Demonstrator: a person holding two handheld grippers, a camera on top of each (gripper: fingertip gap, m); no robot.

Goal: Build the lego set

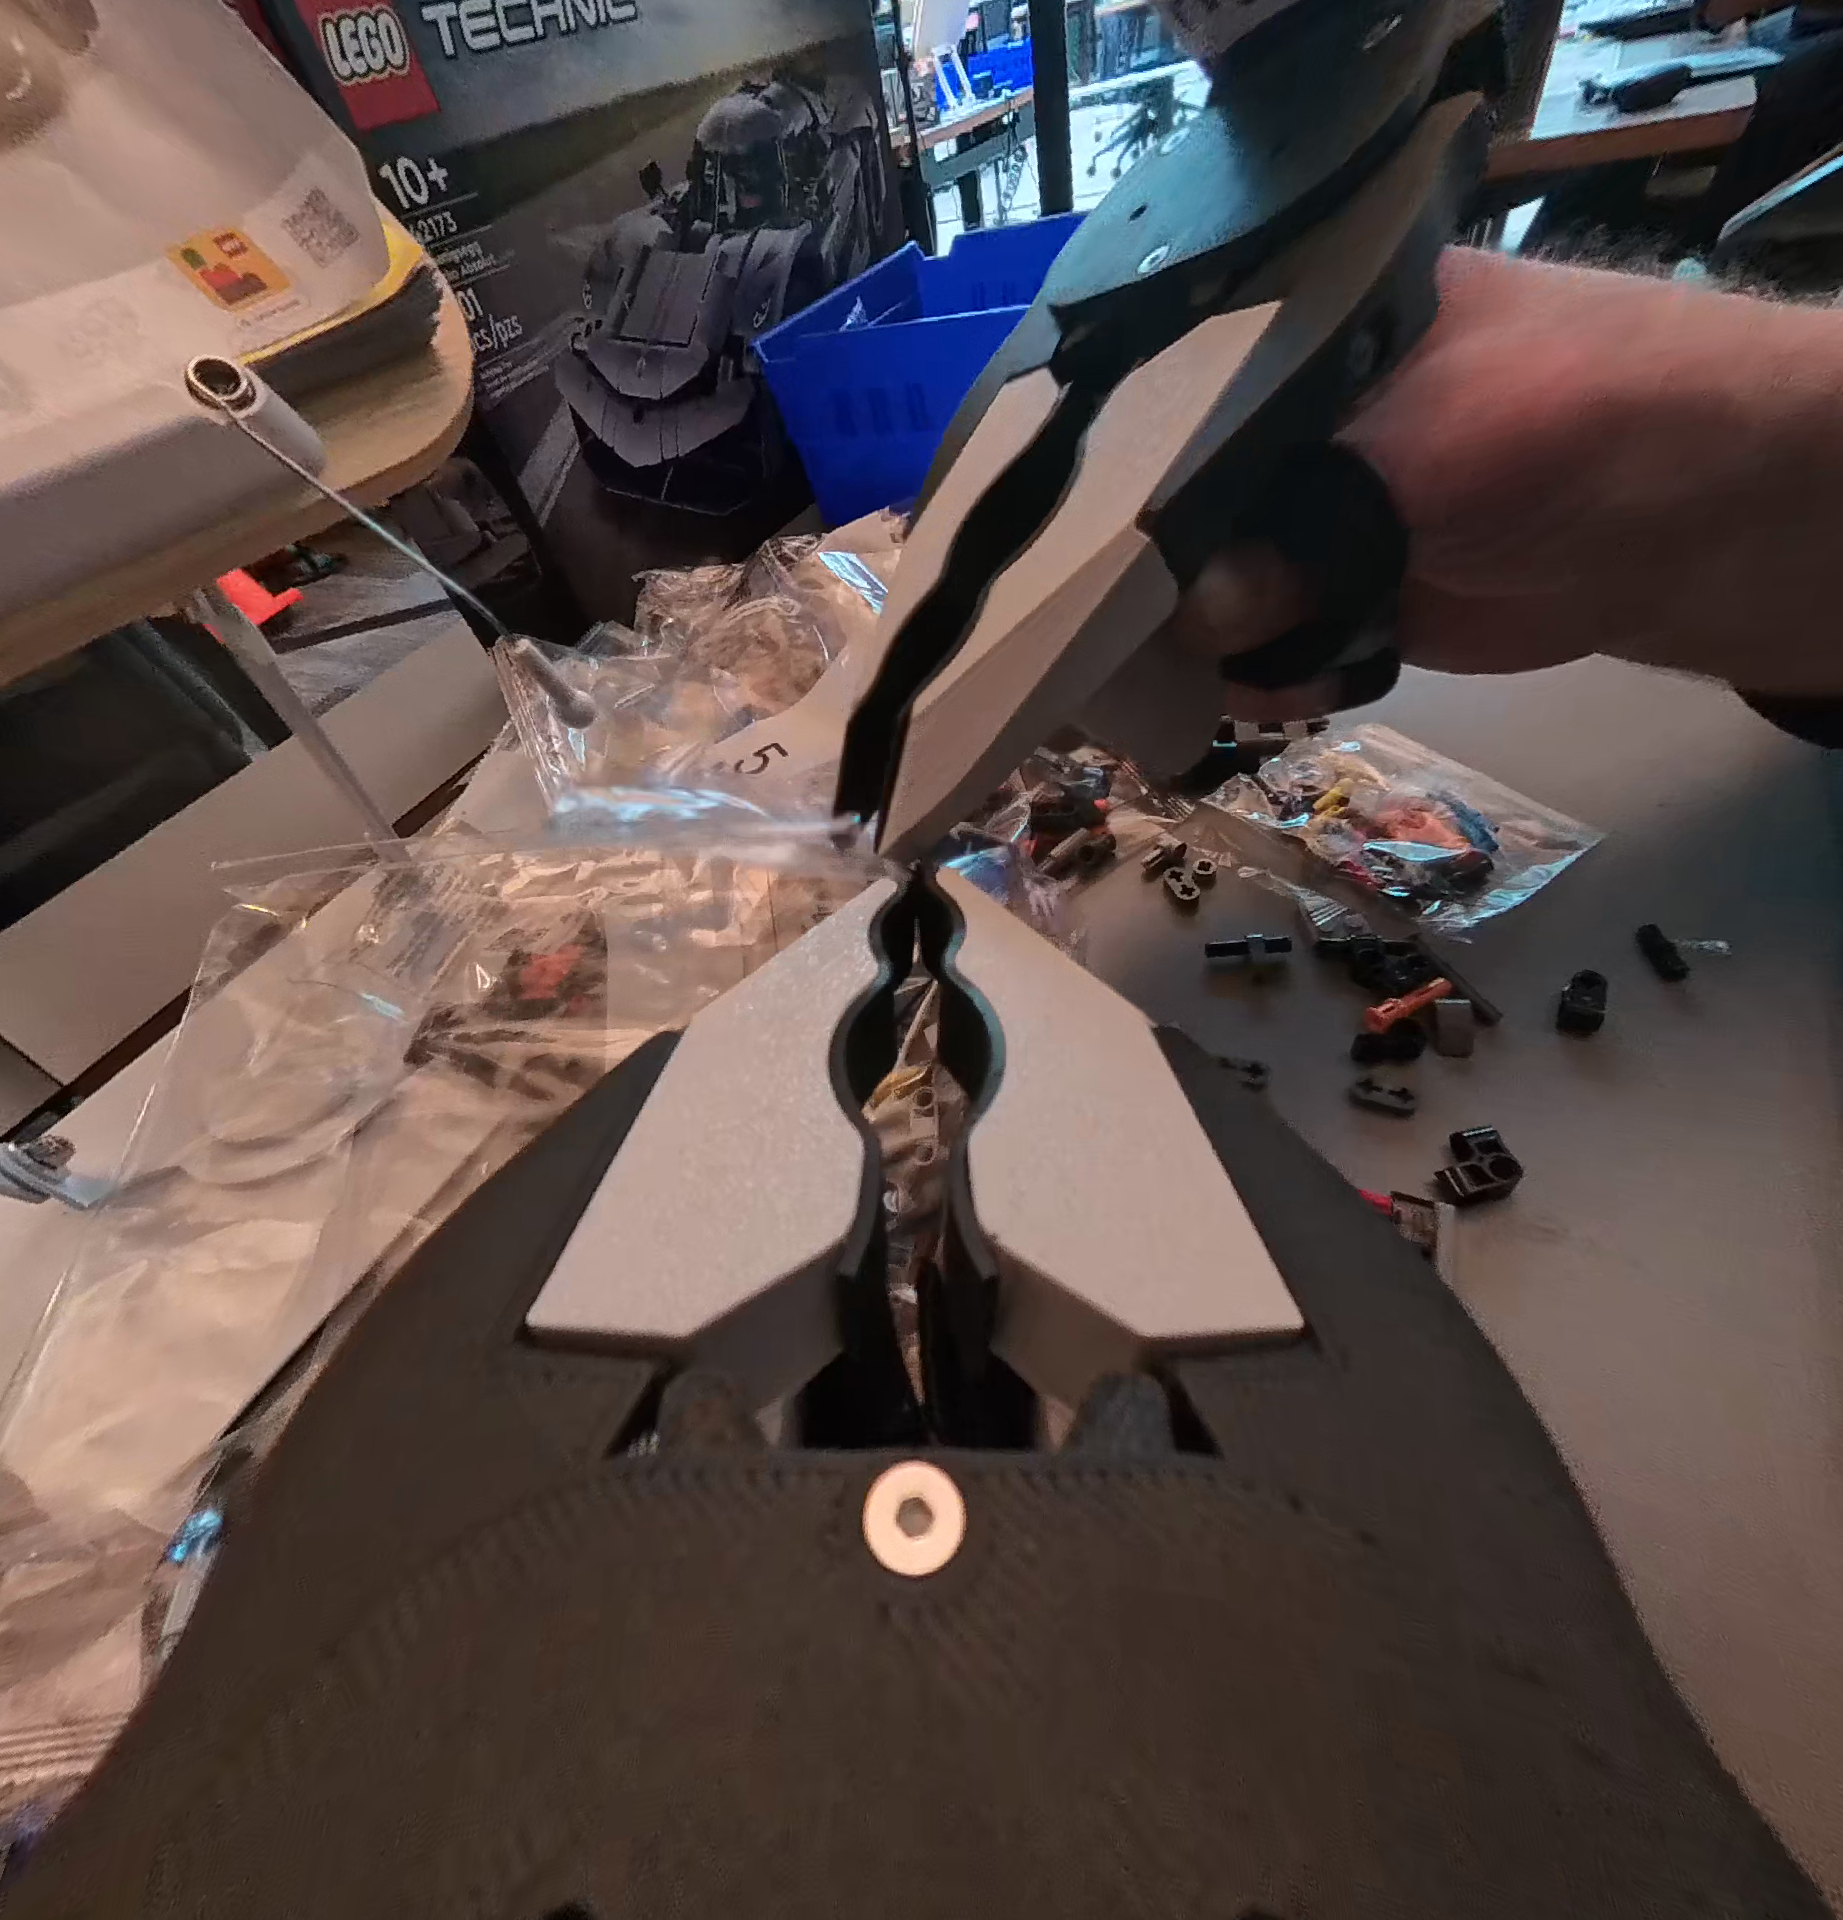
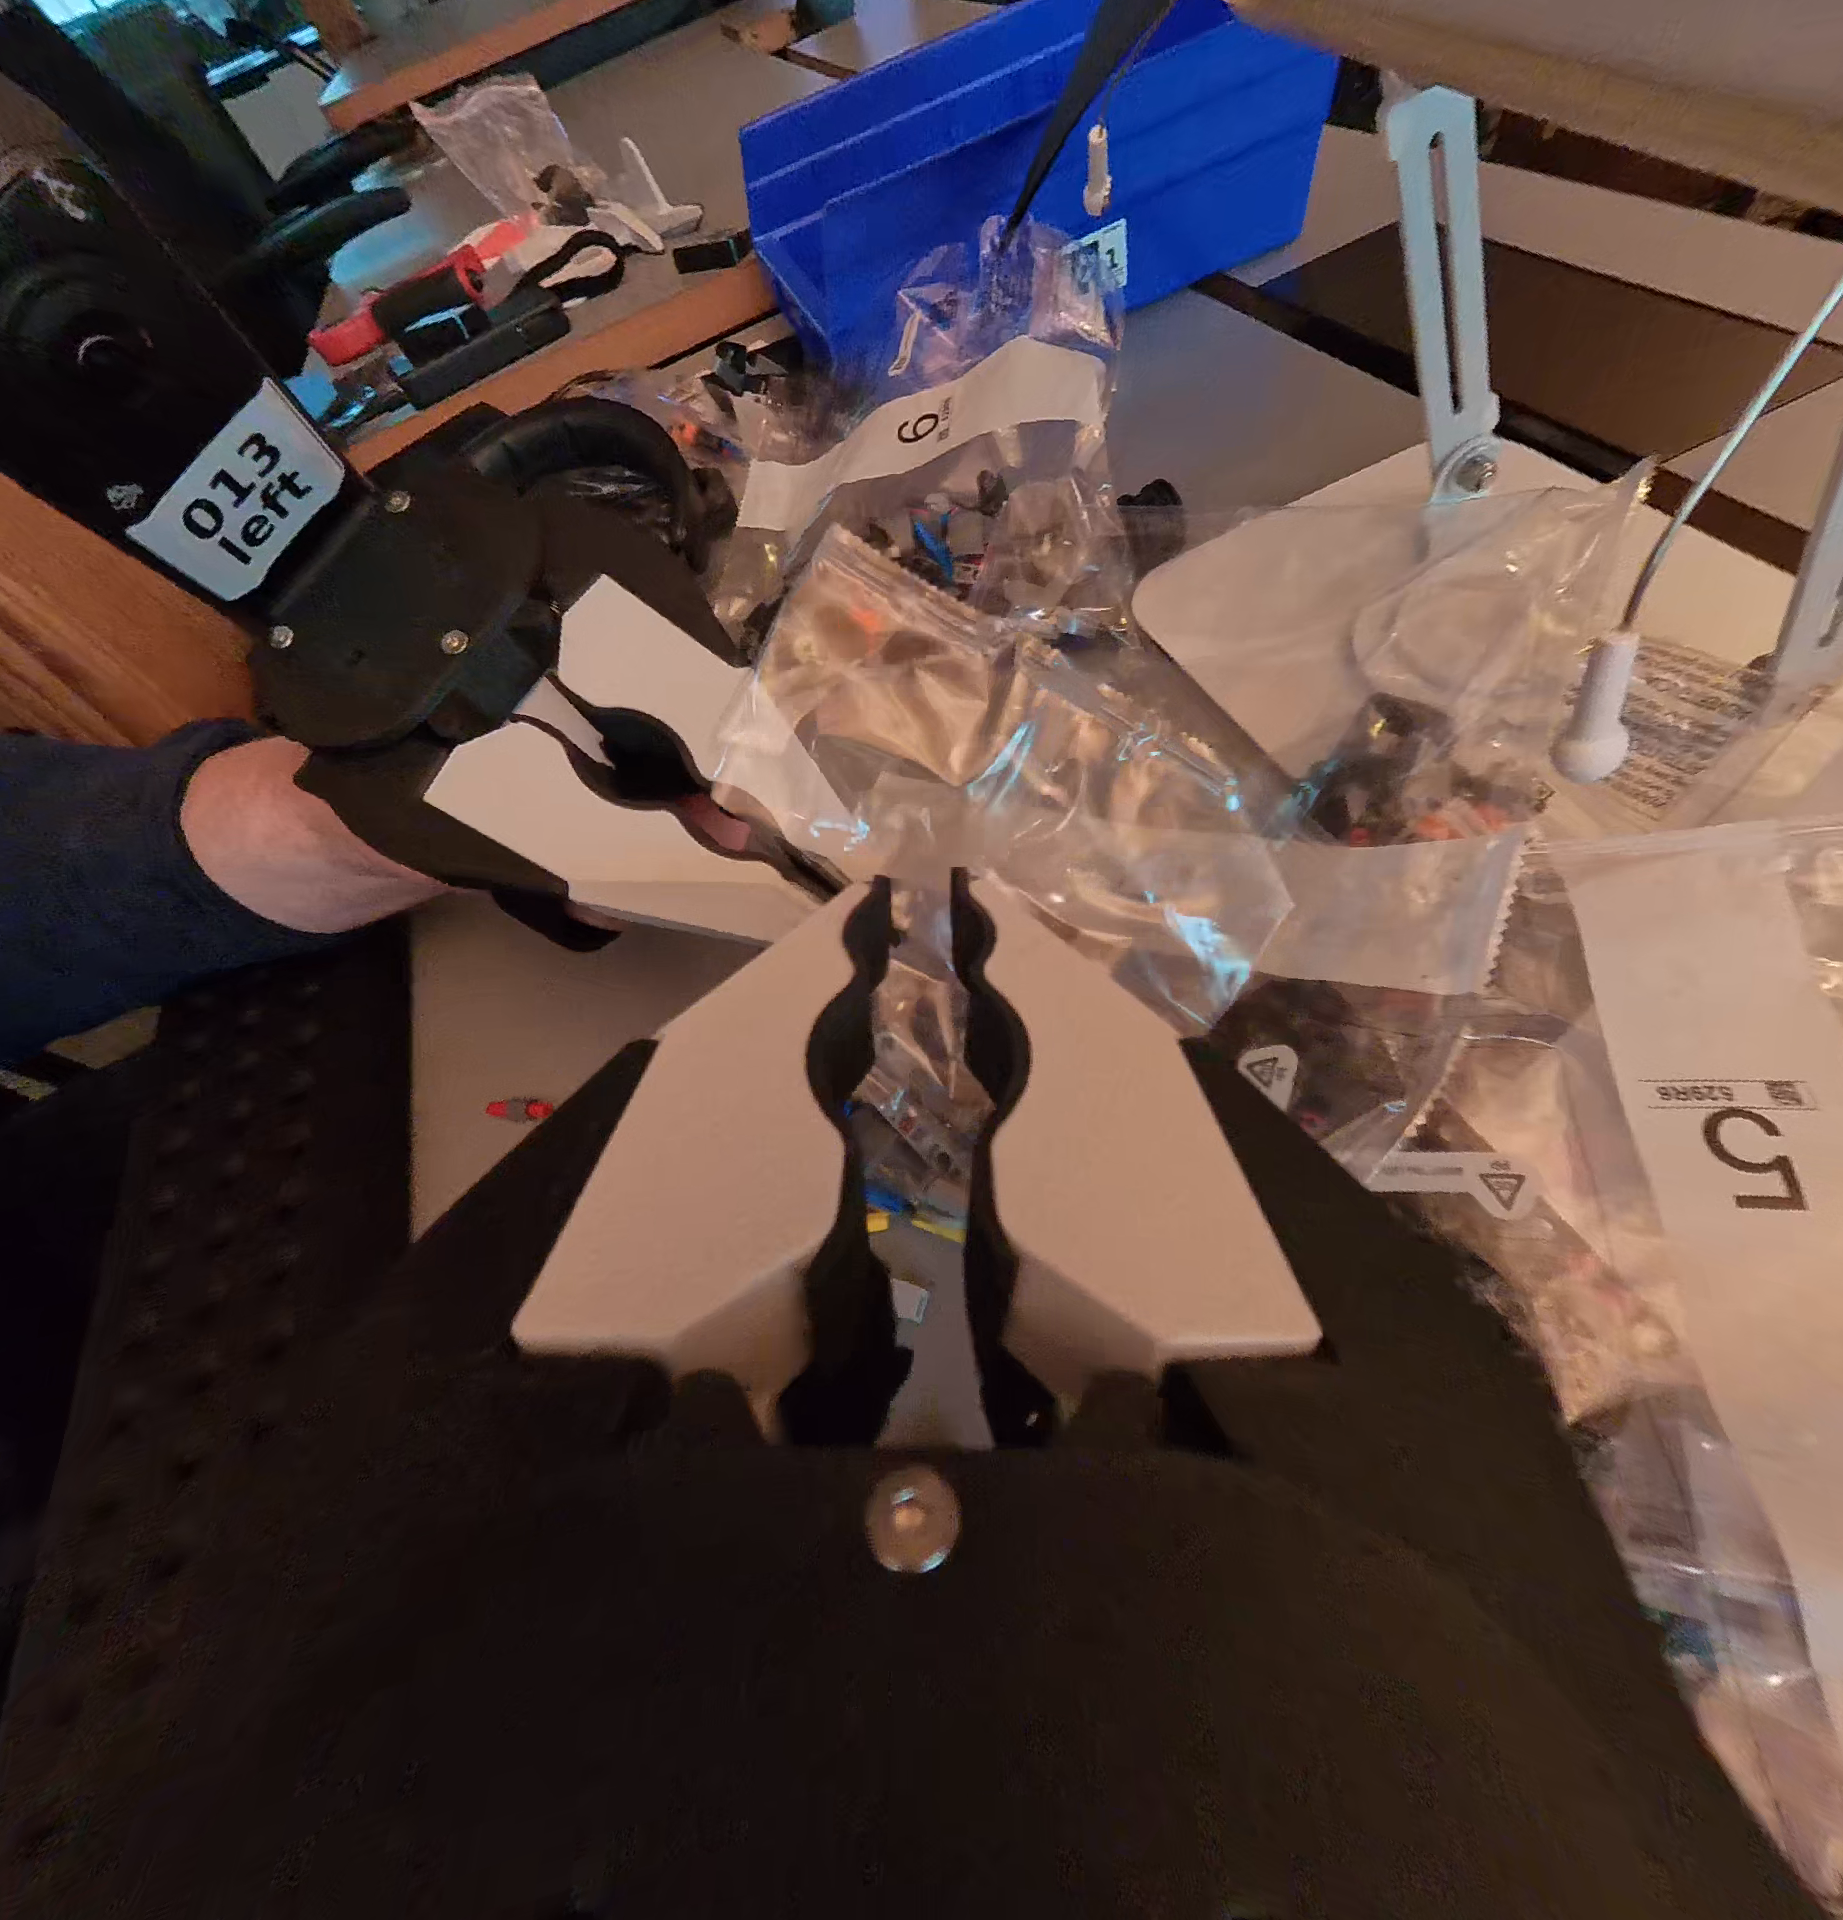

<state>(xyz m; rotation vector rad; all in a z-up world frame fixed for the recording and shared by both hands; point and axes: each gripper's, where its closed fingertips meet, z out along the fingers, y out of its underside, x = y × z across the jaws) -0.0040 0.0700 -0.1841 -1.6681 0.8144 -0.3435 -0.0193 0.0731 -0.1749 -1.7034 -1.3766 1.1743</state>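
Left gripper (image 1: 915, 883) and right gripper (image 1: 863, 821) fingers pinch one clear parts bag (image 1: 688, 821); next we tear it open.

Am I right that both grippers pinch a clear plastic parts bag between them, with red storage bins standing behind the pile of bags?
Not quite: the bins are blue, not red. The right wrist view shows the blue plastic storage bins behind the bags. The rest holds: the left gripper and right gripper both close on the clear plastic parts bag.
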